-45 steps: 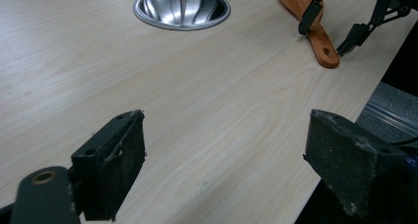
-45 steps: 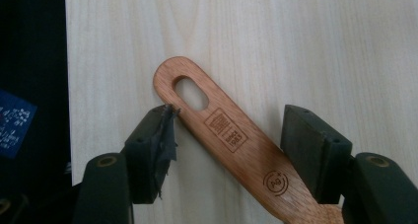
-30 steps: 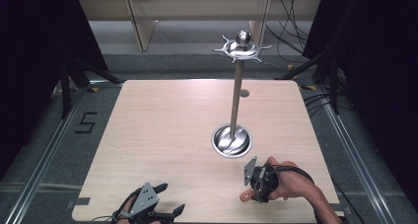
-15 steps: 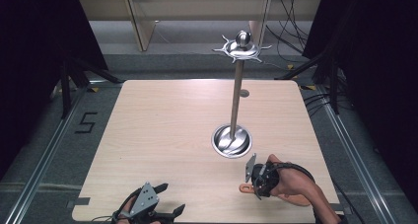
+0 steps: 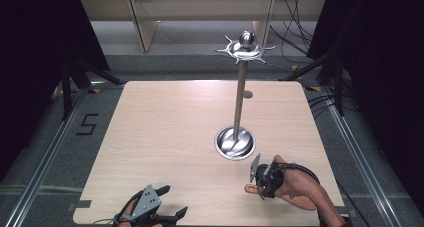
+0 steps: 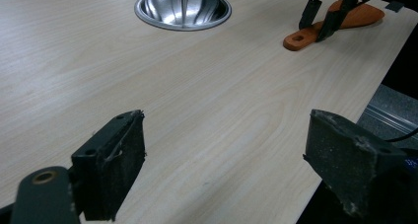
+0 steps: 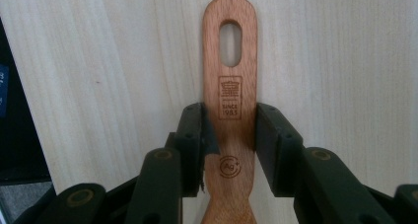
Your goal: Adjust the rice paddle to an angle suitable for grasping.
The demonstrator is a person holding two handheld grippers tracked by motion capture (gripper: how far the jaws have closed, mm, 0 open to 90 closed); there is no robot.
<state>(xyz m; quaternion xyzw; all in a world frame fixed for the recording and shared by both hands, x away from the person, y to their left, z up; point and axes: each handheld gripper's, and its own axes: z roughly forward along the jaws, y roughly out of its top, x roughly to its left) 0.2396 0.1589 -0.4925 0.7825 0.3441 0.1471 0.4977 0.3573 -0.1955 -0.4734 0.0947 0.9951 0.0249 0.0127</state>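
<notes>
Closing in since a second ago, my right gripper [image 7: 230, 130] now pinches the wooden spatula [image 7: 230, 86] near the table [image 5: 165, 137]'s front right corner (left gripper [image 6: 224, 169] gaping, empty); I'd lift level.

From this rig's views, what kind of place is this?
Likely a lab recording bay, not a kitchen: a bare wooden table on a railed floor, dark curtains, loose cables, and a floor marker "5".

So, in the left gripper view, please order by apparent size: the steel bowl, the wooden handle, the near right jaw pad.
1. Right jaw pad: largest, though only because it is nearest the camera.
2. Steel bowl.
3. Wooden handle, partly behind the right gripper.
</notes>
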